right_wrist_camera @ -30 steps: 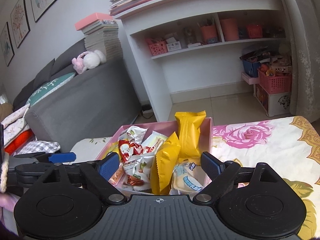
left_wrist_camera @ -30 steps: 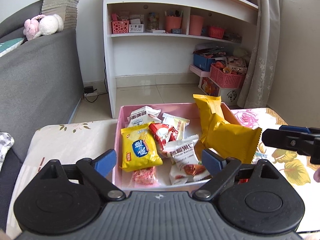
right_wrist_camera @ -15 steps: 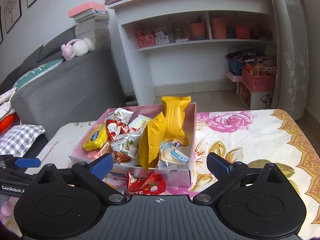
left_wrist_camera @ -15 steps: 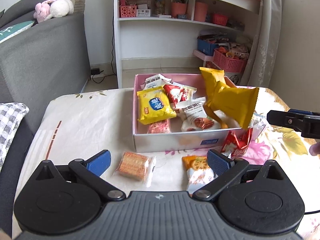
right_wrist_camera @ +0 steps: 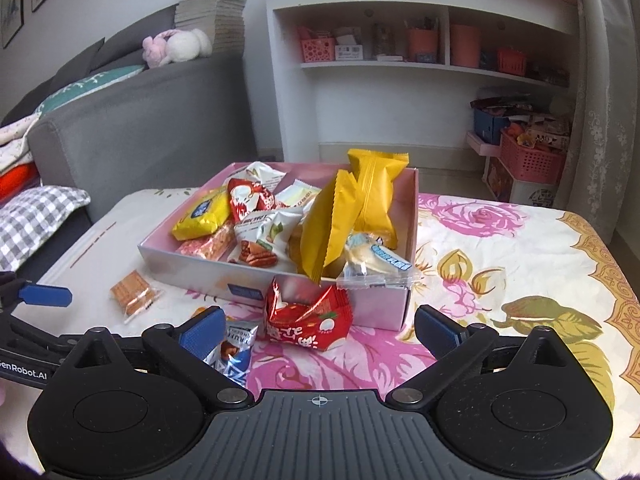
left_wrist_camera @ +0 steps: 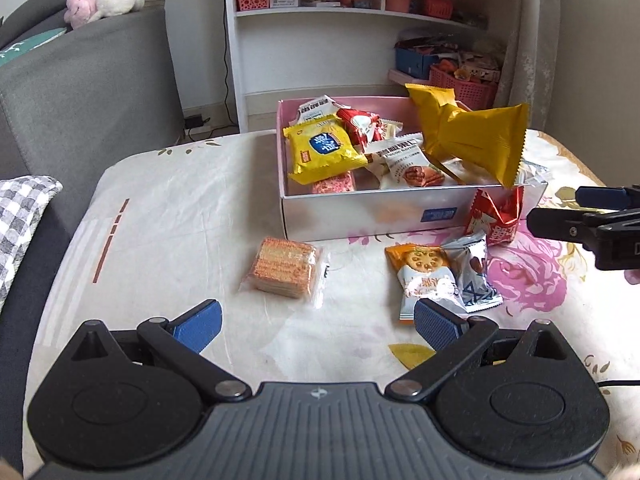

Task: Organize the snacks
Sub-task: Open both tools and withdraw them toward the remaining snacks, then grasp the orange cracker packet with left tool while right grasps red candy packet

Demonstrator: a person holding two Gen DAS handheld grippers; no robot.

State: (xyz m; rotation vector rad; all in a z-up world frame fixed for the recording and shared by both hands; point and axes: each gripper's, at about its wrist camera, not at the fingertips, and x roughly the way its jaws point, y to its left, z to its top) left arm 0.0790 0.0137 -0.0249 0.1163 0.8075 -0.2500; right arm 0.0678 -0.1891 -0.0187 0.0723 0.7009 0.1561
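A pink box (left_wrist_camera: 360, 214) (right_wrist_camera: 376, 308) on the flowered cloth holds several snack packs, with two big yellow bags (left_wrist_camera: 472, 136) (right_wrist_camera: 360, 208) sticking up. In front of the box lie a clear-wrapped cracker pack (left_wrist_camera: 286, 266) (right_wrist_camera: 132, 292), an orange biscuit pack (left_wrist_camera: 424, 276), a silver-blue pack (left_wrist_camera: 474, 272) (right_wrist_camera: 234, 350) and a red pack (left_wrist_camera: 496, 216) (right_wrist_camera: 308, 314). My left gripper (left_wrist_camera: 316, 324) is open and empty, near the cracker pack. My right gripper (right_wrist_camera: 318, 330) is open and empty, near the red pack.
A grey sofa (left_wrist_camera: 80, 92) stands at the left with a checked cloth (left_wrist_camera: 20, 220). A white shelf unit (left_wrist_camera: 360, 28) and pink baskets (left_wrist_camera: 460, 84) stand behind on the floor. The cloth's edge runs along the left and right.
Both grippers have drawn back from the box and risen. The loose packs in front of the box have come into view. Both stay open.
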